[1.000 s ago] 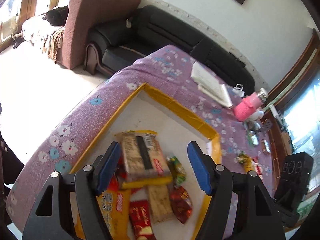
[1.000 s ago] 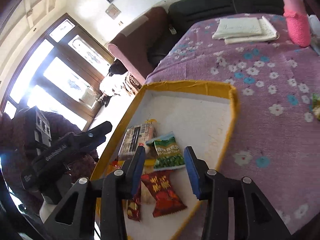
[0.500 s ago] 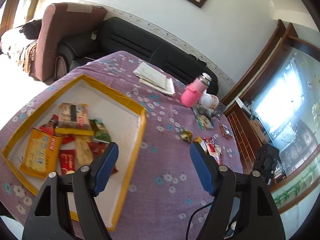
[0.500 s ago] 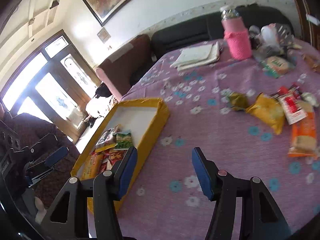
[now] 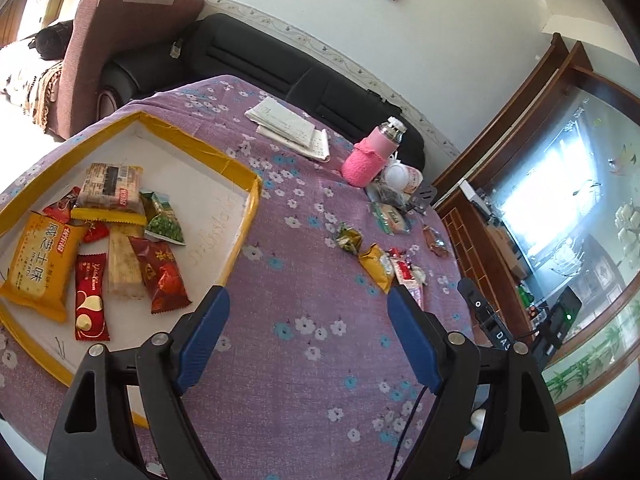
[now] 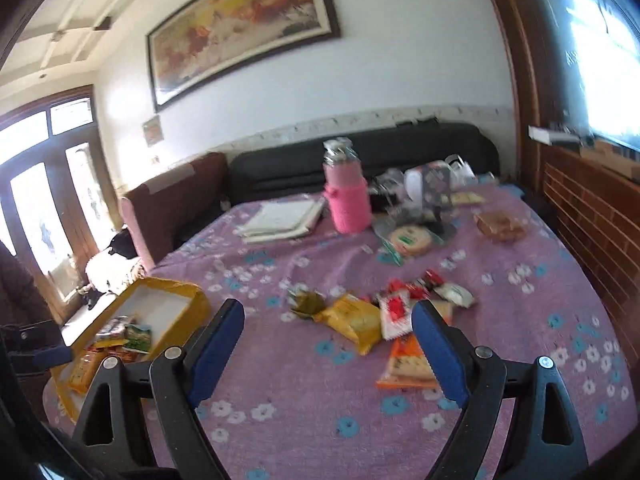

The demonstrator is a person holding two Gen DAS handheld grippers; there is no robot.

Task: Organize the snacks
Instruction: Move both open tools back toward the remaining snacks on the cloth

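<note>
Just ahead of right gripper [image 6: 328,312]: loose snacks [image 6: 354,322]

snacks [image 5: 120,240] in tray [image 5: 248,216], bottle [image 5: 370,158] behind

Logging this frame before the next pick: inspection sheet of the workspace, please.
Surface: purple floral tablecloth, covers the table.
Job's things: yellow-rimmed tray holds several snack packs; loose snacks lie on the cloth outside it.
Clutter: pink bottle, papers, wrapped items behind the bottle.
Grippers: left gripper and right gripper both open, empty, above the cloth.
Cables: dark cable by the left gripper.
Surroundings: black sofa, framed painting.
</note>
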